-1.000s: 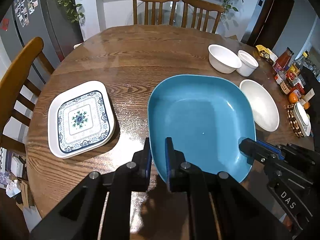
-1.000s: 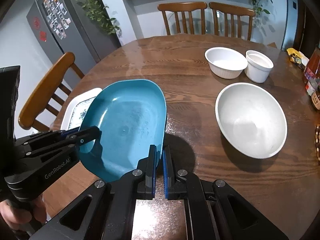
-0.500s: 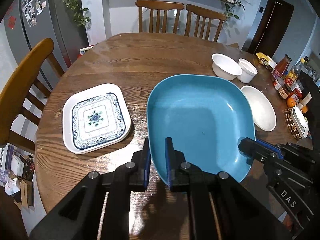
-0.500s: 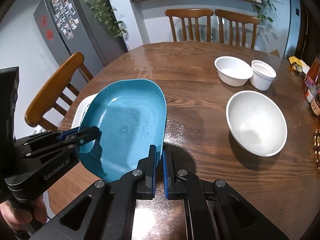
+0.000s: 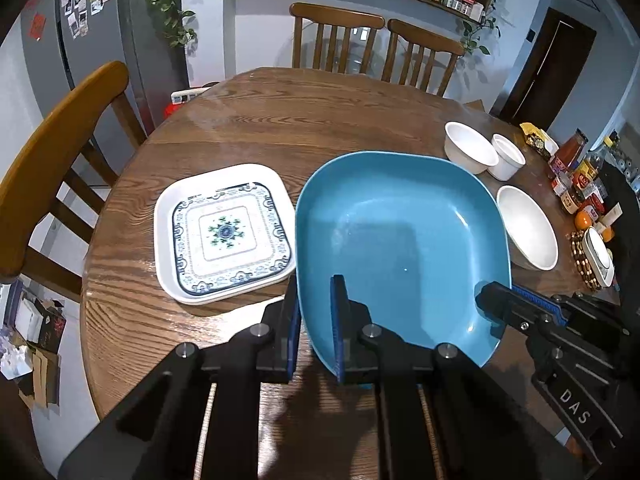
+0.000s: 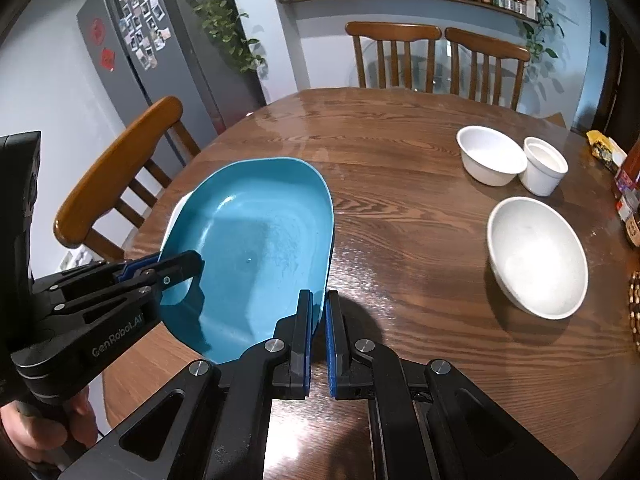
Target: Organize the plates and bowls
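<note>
The table (image 5: 320, 120) is grained brown wood with a glossy sheen, the blue dish (image 5: 400, 232) smooth and faintly shiny like plastic, the patterned plate (image 5: 224, 236) glazed, the white bowls (image 6: 538, 256) smooth, and the chairs (image 6: 112, 184) polished wood.

Three white bowls (image 5: 470, 147) at the frame's right, one blue dish (image 5: 400, 240) at centre, one patterned square plate (image 5: 224, 234), possibly stacked, at left; three wooden chairs (image 5: 336, 36); two grippers (image 5: 314, 312).
</note>
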`<state>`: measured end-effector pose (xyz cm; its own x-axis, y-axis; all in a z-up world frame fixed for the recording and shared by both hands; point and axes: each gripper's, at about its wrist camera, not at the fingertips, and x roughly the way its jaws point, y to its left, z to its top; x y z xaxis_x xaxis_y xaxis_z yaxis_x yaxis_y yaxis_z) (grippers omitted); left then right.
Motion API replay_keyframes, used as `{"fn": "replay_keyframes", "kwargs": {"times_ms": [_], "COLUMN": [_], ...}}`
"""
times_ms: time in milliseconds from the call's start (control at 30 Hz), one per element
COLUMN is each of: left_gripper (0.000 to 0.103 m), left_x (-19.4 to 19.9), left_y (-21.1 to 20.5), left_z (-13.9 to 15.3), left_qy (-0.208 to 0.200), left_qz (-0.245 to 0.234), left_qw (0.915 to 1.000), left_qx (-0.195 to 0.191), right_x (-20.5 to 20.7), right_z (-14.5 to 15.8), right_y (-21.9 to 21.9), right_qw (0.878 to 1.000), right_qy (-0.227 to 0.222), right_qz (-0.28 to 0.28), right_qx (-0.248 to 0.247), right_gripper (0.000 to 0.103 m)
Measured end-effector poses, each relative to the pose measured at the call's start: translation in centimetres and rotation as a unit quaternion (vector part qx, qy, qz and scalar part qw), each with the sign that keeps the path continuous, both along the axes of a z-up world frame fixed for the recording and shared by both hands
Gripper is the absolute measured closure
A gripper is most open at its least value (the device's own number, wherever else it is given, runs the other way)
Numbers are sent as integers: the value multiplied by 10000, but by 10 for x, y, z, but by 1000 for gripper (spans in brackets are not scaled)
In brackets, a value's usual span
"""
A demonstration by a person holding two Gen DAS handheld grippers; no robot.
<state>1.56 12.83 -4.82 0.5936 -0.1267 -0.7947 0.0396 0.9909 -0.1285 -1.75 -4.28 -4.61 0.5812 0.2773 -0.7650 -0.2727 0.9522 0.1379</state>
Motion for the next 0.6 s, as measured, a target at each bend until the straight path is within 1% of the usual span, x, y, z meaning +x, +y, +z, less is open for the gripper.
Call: {"fn": "replay_keyframes", "kwargs": {"times_ms": [267, 367, 600], "left_gripper": [93, 92, 91], "left_x": [-1, 0, 3], "left_y": [21, 30, 46], "left_z": [-1, 0, -1], "left_qy": [-36, -60, -69], "left_qz": [17, 3, -50], "left_qw": [10000, 10000, 10000], "left_qx": [-25, 0, 29], "right_x": [-2, -2, -2], "right_z": [-3, -3, -3], "right_y": [27, 29, 49], "right_qw": [10000, 10000, 10000], "right_qy": [-38, -50, -83], "right_qz": [-1, 3, -22], "right_qx": [-36, -32, -15], "right_gripper": [97, 97, 97]}}
